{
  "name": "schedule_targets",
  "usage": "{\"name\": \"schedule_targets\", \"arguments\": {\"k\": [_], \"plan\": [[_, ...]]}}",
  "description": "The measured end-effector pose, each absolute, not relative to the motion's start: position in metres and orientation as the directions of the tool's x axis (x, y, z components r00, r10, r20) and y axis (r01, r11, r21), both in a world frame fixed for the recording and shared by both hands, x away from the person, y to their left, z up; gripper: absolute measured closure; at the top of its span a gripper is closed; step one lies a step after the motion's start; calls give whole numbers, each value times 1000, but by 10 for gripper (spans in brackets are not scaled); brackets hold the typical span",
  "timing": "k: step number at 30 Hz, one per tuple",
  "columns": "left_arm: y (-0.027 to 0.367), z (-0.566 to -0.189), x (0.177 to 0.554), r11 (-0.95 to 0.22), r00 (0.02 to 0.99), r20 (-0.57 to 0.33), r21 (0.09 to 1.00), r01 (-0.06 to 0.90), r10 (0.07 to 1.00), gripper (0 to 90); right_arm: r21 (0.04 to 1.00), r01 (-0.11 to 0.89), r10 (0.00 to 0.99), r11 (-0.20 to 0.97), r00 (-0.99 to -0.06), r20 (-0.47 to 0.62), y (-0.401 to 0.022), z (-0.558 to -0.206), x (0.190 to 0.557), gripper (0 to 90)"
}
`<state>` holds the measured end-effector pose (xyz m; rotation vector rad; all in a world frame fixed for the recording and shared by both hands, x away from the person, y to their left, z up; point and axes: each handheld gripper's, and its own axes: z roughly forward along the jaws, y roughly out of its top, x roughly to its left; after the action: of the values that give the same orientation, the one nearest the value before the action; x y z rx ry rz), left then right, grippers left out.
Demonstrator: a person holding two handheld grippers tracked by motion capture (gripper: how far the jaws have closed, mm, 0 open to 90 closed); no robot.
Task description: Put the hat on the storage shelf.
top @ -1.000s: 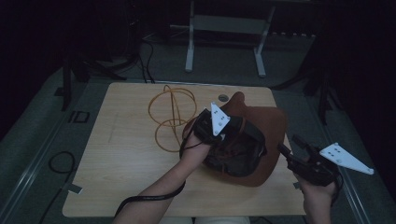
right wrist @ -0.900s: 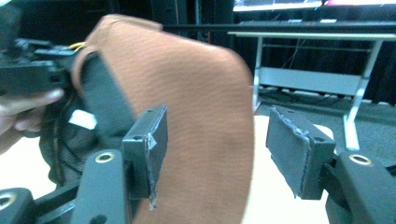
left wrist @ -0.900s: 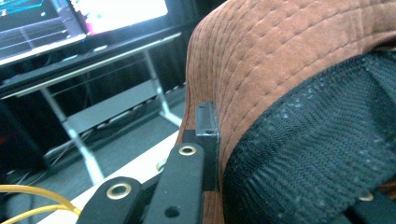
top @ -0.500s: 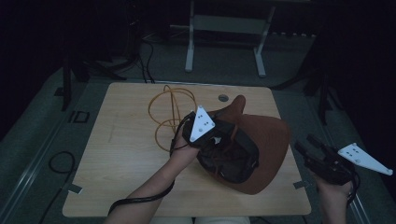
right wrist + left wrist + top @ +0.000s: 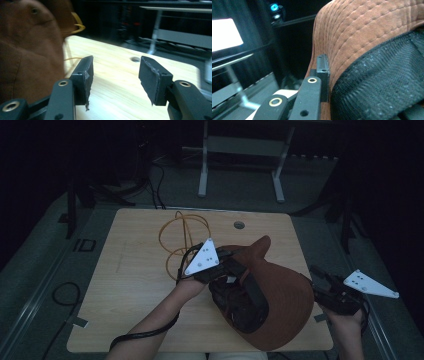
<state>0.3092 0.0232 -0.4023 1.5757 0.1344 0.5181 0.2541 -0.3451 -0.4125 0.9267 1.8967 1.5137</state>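
A brown fabric hat (image 5: pixel 287 300) with a black mesh lining (image 5: pixel 245 302) lies upside down on the right half of the wooden table (image 5: pixel 130 285). My left gripper (image 5: pixel 227 270) is shut on the hat's brim at its left side. In the left gripper view one jaw (image 5: pixel 322 72) presses the stitched brim (image 5: pixel 367 30), and the other is hidden behind the cloth. My right gripper (image 5: pixel 320 276) hovers off the table's right edge, beside the hat. It is open (image 5: pixel 115 77); its jaws have just been closing a little, with nothing between them. The hat (image 5: pixel 25 50) is to its left.
A looped orange cable (image 5: pixel 182 237) lies on the table behind the hat, with part of the cable (image 5: pixel 77 25) in the right gripper view. A round cable hole (image 5: pixel 239 225) sits near the far edge. A metal stand (image 5: pixel 240 150) is on the floor beyond the table.
My left gripper has moved to the left with the brim in its grip, pulling the hat's left side along. The right hand has stayed near the table's right edge.
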Motion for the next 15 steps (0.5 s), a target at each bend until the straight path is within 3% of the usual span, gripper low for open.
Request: {"name": "schedule_targets", "arguments": {"k": [8, 15], "plan": [[20, -397, 305, 28, 931, 209, 973, -228, 298, 868, 975, 134, 666, 175, -746, -17, -313, -410, 246, 421], [12, -394, 301, 22, 939, 213, 974, -227, 271, 867, 973, 124, 582, 193, -813, -12, -286, -411, 249, 406]]}}
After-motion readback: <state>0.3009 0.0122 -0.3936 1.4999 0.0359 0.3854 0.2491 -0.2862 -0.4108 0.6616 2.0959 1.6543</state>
